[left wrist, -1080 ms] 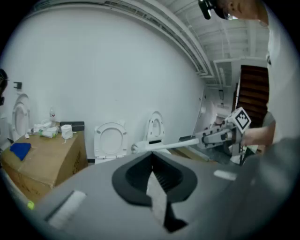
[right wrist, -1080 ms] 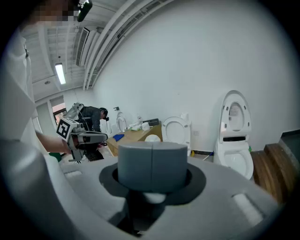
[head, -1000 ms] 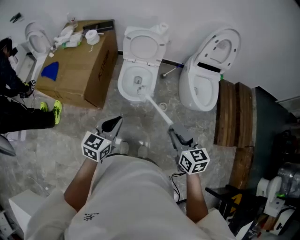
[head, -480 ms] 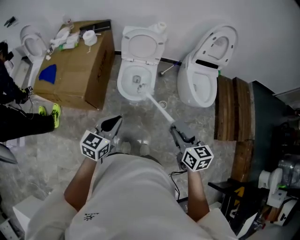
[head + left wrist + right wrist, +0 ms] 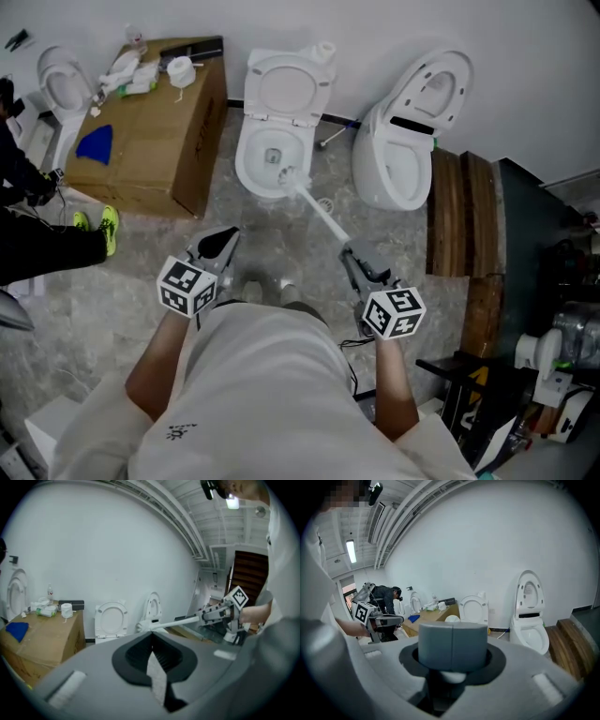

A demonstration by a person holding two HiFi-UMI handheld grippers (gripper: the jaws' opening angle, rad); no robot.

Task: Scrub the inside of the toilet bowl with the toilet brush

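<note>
The white toilet (image 5: 246,159) stands straight ahead with its lid (image 5: 281,89) raised; it also shows as the toilet (image 5: 111,620) in the left gripper view. The white toilet brush (image 5: 319,214) slants down into the bowl, its head (image 5: 288,177) low by the bowl's right front wall. My right gripper (image 5: 354,258) is shut on the handle's near end; in its own view the grey pads (image 5: 436,641) press together over the white handle (image 5: 452,677). My left gripper (image 5: 223,244) hangs shut and empty to the left, well short of the toilet.
A second toilet (image 5: 403,159) with its seat up stands to the right, wooden planks (image 5: 459,225) beside it. A cardboard box (image 5: 150,122) carrying a paper roll and a blue cloth sits left of the bowl. A person in dark clothes (image 5: 37,225) crouches at far left.
The brush head has shifted slightly inside the bowl, toward its right front side. Both grippers stay almost where they were.
</note>
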